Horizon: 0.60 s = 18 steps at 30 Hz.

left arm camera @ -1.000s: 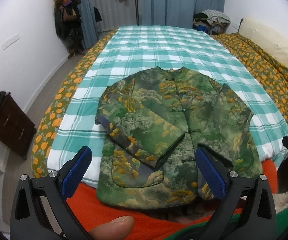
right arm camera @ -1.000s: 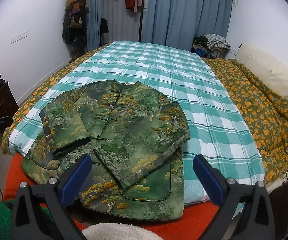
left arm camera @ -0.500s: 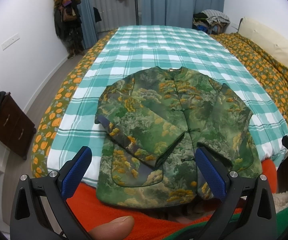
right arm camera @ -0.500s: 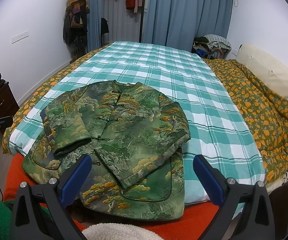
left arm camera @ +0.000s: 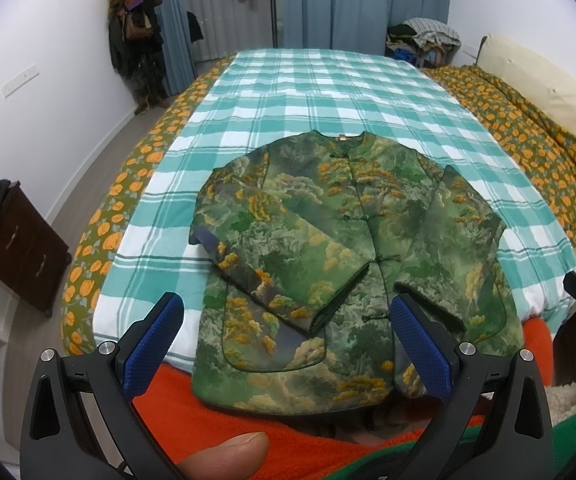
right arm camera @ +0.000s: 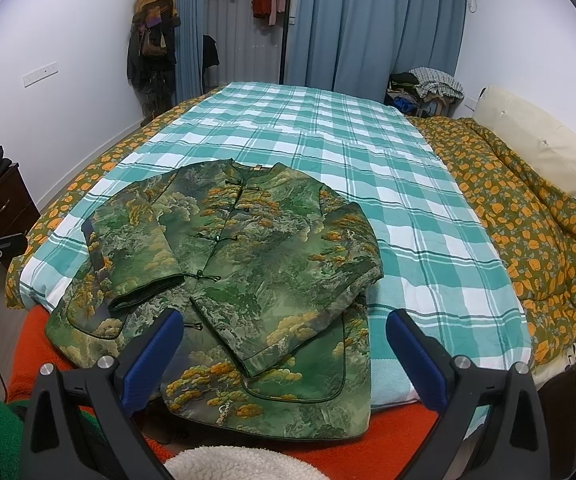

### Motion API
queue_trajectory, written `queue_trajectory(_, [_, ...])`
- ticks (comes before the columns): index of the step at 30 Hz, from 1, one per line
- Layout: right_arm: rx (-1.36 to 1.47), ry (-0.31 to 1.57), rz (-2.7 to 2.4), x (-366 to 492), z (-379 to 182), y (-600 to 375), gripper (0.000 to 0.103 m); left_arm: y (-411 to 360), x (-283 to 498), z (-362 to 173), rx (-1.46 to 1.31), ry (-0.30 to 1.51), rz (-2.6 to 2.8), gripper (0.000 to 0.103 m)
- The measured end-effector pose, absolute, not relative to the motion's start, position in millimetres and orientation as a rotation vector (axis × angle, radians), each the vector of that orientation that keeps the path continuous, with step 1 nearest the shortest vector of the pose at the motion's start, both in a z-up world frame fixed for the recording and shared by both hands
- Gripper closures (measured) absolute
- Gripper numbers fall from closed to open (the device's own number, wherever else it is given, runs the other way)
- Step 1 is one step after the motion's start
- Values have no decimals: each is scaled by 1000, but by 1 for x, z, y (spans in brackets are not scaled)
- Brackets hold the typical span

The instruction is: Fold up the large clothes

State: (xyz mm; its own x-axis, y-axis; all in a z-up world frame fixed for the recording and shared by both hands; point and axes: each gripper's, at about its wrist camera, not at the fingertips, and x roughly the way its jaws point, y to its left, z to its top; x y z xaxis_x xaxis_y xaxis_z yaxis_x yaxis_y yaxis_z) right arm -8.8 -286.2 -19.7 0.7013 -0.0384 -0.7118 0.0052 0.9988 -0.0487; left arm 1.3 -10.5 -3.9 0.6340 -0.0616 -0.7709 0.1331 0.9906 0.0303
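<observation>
Left gripper [left arm camera: 284, 340]: fingers spread, empty, unmoved over the last second.
Right gripper [right arm camera: 284, 354]: same.
Jacket [left arm camera: 339, 256]: flat at bed's near edge, both sleeves crossed inward, unchanged.
Bed [right arm camera: 367, 148]: plaid cover beyond.
Judgement: sleeves done; hem-to-collar fold pending.

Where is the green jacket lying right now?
In both views the jacket lies flat on the checked blanket, its hem over the orange cover at the near edge.
</observation>
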Motion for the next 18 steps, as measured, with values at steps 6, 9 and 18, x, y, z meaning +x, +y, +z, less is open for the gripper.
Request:
queue_trajectory(6, [-44, 794, -24, -9, -20, -286, 0, -10, 1, -4, 87, 879, -111, 0])
queue_trajectory(9, [-44, 794, -24, -9, -20, -286, 0, -11, 0, -5, 87, 879, -112, 0])
queue_trajectory(18, [-44, 795, -24, -8, -20, -285, 0, -10, 1, -5, 86, 880, -112, 0])
